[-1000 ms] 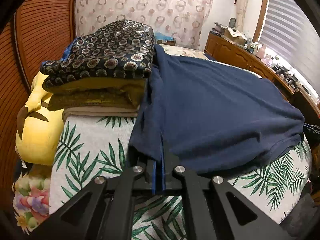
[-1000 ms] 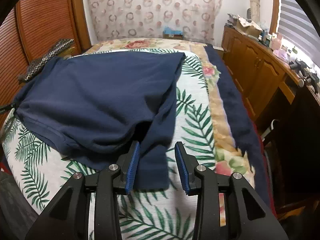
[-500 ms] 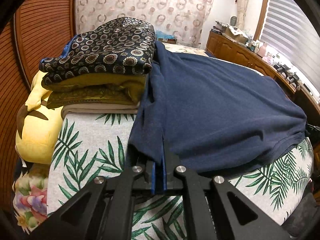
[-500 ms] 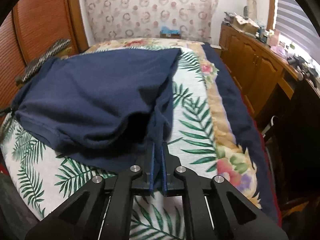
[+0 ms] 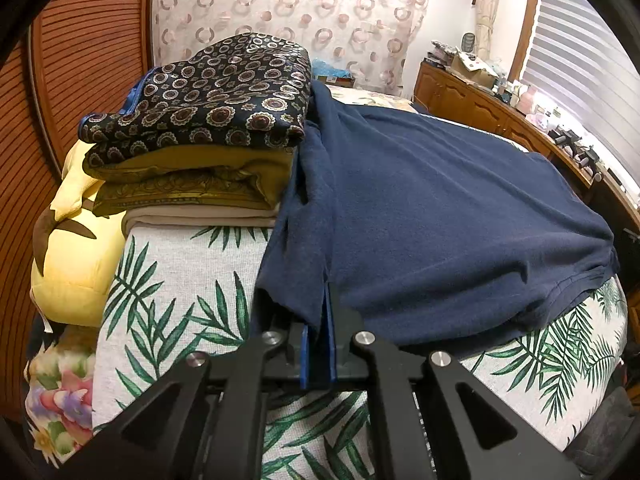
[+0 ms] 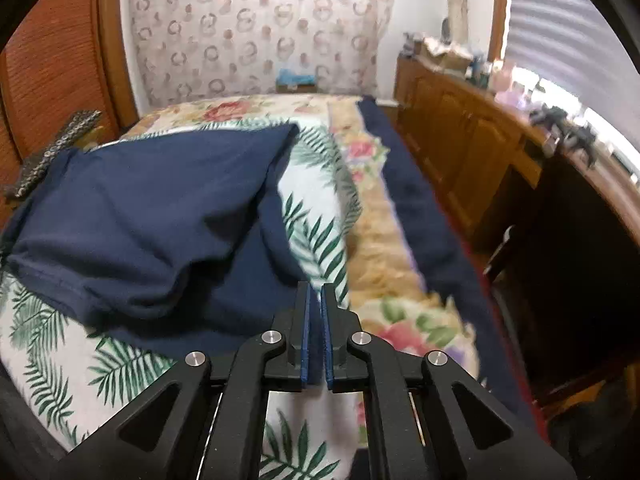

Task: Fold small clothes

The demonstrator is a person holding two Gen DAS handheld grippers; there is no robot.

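Observation:
A navy blue shirt (image 5: 432, 216) lies spread on the palm-leaf bedspread (image 5: 176, 280). My left gripper (image 5: 318, 312) is shut on the shirt's near left corner, with cloth pinched between the blue pads. In the right wrist view the same shirt (image 6: 152, 208) is bunched, and my right gripper (image 6: 316, 300) is shut on its near right edge and holds it lifted a little off the palm-leaf bedspread (image 6: 72, 344).
A stack of folded clothes (image 5: 208, 120), topped by a dark patterned piece, sits at the shirt's left edge. A yellow pillow (image 5: 76, 252) lies left of it. A wooden dresser (image 6: 480, 152) runs along the bed's right side. Wooden headboard panels (image 5: 80, 60) stand on the left.
My right gripper closed on the shirt's near right edge and has lifted and pulled it, the view shifting right. My left gripper stayed shut on its corner and barely moved.

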